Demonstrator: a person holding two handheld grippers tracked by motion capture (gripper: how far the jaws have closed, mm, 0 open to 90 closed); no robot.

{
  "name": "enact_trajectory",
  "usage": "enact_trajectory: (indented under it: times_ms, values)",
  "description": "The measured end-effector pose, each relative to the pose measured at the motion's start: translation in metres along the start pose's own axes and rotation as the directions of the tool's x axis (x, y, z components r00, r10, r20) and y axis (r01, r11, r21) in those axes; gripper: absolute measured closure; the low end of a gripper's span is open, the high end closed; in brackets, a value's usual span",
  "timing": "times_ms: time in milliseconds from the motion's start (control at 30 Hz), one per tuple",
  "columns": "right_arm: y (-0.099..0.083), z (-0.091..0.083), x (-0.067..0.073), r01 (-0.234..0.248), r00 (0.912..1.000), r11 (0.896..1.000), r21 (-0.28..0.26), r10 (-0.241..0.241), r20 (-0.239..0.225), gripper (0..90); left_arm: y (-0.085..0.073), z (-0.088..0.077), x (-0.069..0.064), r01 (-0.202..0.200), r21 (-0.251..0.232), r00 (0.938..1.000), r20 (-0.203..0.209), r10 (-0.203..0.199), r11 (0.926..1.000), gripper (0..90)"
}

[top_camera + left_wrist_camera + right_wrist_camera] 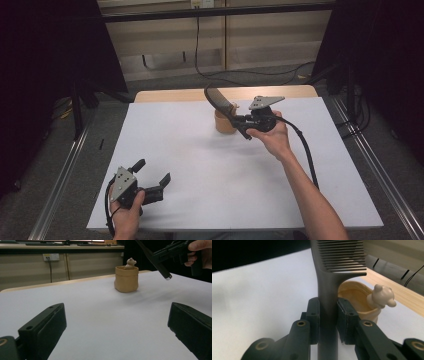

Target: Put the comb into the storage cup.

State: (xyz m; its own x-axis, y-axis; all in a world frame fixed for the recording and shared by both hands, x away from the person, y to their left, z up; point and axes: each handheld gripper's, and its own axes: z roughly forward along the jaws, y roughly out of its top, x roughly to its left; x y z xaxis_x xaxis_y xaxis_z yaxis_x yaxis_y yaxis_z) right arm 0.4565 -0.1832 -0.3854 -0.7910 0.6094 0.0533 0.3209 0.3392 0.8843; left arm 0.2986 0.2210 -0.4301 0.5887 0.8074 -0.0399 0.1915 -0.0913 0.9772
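A black comb (329, 287) stands clamped by its handle between the jaws of my right gripper (328, 320), which is shut on it. In the high view this gripper (243, 121) hangs just right of a tan pot (224, 121), with the comb (218, 101) slanting up and left over it. The tan pot (126, 278) has a small bear figure (130, 262) on its rim; the bear figure (382, 296) also shows on the pot (355, 298) behind the comb. My left gripper (151, 173) rests near the front left of the white sheet, open, with nothing between its fingers (43, 330).
A white sheet (190, 165) covers the wooden table (175, 95). Metal rails (65, 170) run along both sides of the table. Cables (260, 72) lie on the floor behind it. The right gripper's cable (307, 152) trails over the sheet beside the forearm.
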Motion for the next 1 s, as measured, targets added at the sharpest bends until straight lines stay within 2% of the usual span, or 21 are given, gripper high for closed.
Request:
enact_trajectory:
  times_ms: [200,233,267,433,600,667,867,1000]
  values:
    - [0.001,0.001,0.001,-0.016,0.9998,0.997,-0.08,0.017,0.009,73.3,0.0,0.0,0.0,0.003,-0.003,1.0,0.001,-0.003,1.0,2.1]
    - [0.001,0.001,0.001,-0.016,0.9998,0.997,-0.08,0.017,0.009,73.3,0.0,0.0,0.0,0.003,-0.003,1.0,0.001,-0.003,1.0,2.1]
    - [0.002,0.001,0.002,-0.024,0.9995,0.994,-0.107,0.026,0.017,73.3,0.0,0.0,0.0,0.002,0.0,1.0,0.0,-0.002,1.0,2.1]
    - [0.005,0.001,0.002,-0.046,0.9986,0.987,-0.156,0.049,0.017,73.3,0.0,0.001,0.0,0.0,0.003,1.0,0.001,0.0,1.0,2.1]
    - [0.01,-0.001,0.001,-0.041,0.9986,0.978,-0.207,0.047,0.024,73.3,0.0,0.0,0.0,-0.003,0.006,1.0,0.003,0.003,1.0,2.1]
    - [0.011,-0.002,0.0,-0.042,0.9985,0.97,-0.238,0.049,0.024,73.3,0.0,0.0,0.0,-0.002,0.003,1.0,0.003,0.002,1.0,2.1]
    - [0.018,-0.004,-0.001,-0.043,0.9984,0.963,-0.266,0.051,0.026,73.3,0.0,0.0,0.0,-0.001,0.0,1.0,0.003,0.001,1.0,2.1]
    - [0.024,-0.007,-0.002,-0.051,0.998,0.953,-0.298,0.06,0.021,73.4,0.0,0.0,0.0,0.003,0.0,1.0,0.003,-0.003,1.0,2.1]
